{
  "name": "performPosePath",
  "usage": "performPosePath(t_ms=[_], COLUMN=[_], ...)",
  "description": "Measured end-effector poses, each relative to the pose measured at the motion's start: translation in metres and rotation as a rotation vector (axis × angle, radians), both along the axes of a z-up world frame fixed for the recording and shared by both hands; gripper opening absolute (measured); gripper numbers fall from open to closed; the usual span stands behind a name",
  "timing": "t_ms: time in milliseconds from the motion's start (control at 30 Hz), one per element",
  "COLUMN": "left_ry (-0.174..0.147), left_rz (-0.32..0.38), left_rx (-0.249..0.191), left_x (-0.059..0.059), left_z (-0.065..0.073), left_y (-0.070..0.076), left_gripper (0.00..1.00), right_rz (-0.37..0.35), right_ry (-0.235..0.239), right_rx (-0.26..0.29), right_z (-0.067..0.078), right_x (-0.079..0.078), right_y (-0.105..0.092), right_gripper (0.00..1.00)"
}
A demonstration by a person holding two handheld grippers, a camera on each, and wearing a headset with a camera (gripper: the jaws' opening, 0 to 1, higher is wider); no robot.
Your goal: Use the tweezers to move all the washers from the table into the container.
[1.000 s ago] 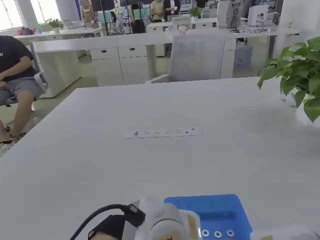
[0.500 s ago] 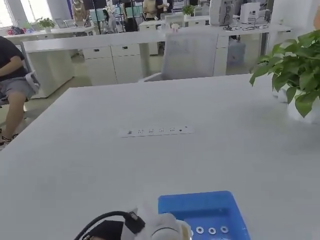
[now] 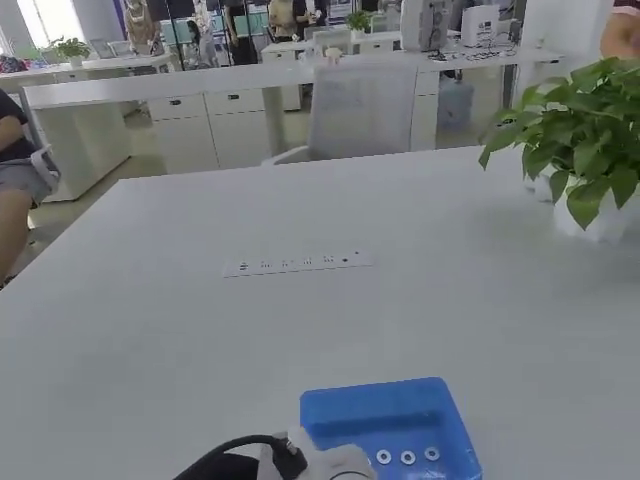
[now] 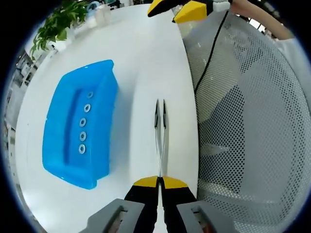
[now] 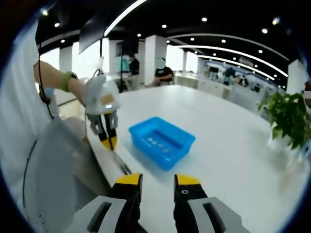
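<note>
A blue container (image 4: 73, 131) lies on the white table with several washers (image 4: 83, 121) in a row inside. My left gripper (image 4: 159, 180) is shut on metal tweezers (image 4: 160, 141), which point forward over the table beside the container, tips empty. From the right gripper view the left gripper (image 5: 108, 141) hangs at the table's near edge, left of the container (image 5: 162, 141), tweezers (image 5: 120, 164) slanting down. My right gripper (image 5: 158, 180) is open and empty, well back from the container. In the head view the container (image 3: 385, 415) shows three washers (image 3: 407, 457).
A mesh chair back (image 4: 252, 121) stands close beside the table edge. A potted plant (image 3: 580, 140) sits at the far right of the table, and a strip of sockets (image 3: 297, 263) runs across its middle. A seated person (image 3: 15, 170) is far left.
The head camera has swung, so the whole scene has slid left and the container sits higher in the picture. Nothing on the table has visibly moved.
</note>
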State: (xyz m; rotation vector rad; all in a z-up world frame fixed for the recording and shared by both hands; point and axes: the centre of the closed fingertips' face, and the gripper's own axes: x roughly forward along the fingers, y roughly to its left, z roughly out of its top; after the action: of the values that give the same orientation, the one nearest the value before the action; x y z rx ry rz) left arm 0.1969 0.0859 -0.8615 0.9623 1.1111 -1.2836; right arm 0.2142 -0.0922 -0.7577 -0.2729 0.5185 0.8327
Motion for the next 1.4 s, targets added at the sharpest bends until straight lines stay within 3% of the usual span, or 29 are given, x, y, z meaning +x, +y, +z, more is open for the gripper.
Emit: performPosePath(t_ms=[200,467,600,733,900,1100,1233,1333,1400], left_ry=[0.010,0.006,0.003,-0.008,-0.035,-0.026,-0.031,-0.053,-0.093], left_rz=[0.015,0.039,0.065,0.087,0.119,0.160,0.214,0.299,0.361], left_rx=[0.030,0.065,0.068,0.072,0.067,0.060,0.029,-0.029,-0.110], left_x=[-0.003,-0.005,-0.005,-0.005,-0.005,-0.006,-0.009,-0.011,-0.009], left_z=[-0.003,-0.006,-0.005,-0.005,-0.005,-0.004,-0.004,0.000,0.008], left_y=[0.002,0.004,0.005,0.004,0.004,0.003,0.002,0.003,0.000], left_gripper=[0.00,0.00,0.00,0.00,0.00,0.00,0.05,0.11,0.14], right_rz=[-0.050,0.021,0.038,0.065,0.137,0.175,0.184,0.176,0.169], right_ry=[-0.037,-0.097,-0.101,-0.102,-0.107,-0.112,-0.111,-0.106,-0.108], right_rx=[0.021,-0.038,0.065,0.136,0.131,0.147,0.180,0.203,0.208], right_z=[0.007,0.004,0.015,0.025,0.027,0.029,0.029,0.026,0.024], right_x=[0.003,0.017,0.025,0.018,0.008,0.004,0.005,0.007,0.007], right_y=[-0.009,-0.022,-0.027,-0.024,-0.024,-0.032,-0.034,-0.034,-0.033], right_gripper=[0.26,0.34,0.37,0.40,0.45,0.50,0.53,0.55,0.56])
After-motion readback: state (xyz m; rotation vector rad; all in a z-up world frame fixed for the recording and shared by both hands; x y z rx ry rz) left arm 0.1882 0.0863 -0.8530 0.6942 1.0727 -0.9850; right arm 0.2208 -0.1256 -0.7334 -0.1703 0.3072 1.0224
